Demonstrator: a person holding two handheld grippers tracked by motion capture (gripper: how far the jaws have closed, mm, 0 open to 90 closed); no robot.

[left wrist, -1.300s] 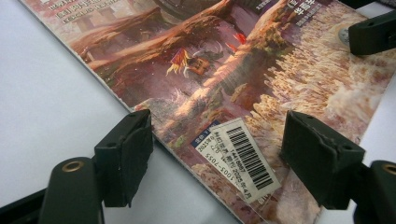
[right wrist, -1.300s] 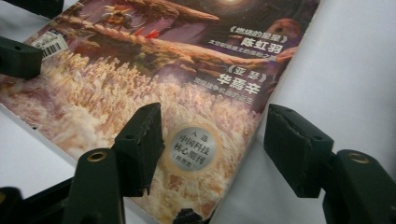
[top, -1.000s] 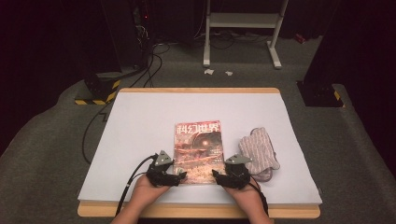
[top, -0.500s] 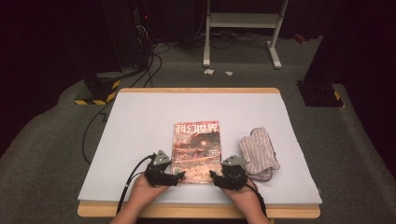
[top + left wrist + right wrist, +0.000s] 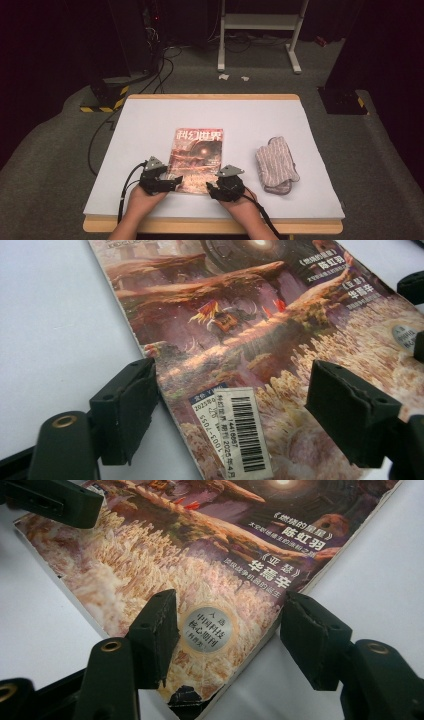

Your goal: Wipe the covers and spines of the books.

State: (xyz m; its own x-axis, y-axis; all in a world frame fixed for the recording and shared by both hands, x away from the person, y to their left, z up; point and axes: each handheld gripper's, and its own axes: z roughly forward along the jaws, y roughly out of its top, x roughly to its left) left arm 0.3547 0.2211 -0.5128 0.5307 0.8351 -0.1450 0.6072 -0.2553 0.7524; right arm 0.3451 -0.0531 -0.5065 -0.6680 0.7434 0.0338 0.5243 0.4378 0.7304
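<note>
Both grippers (image 5: 176, 181) (image 5: 210, 190) have closed in on magazine's (image 5: 198, 155) near corners

Magazine (image 5: 280, 340): upper cover and title cut off by the top edge in the left gripper view; likewise cut off at the top in the right gripper view. Near corners of the magazine (image 5: 196, 160) partly covered by the left gripper (image 5: 167, 182) and right gripper (image 5: 216, 189) in the high view. Forearms cut off by the bottom edge. Small print on the barcode label (image 5: 245, 432) too blurred to be read.
</note>
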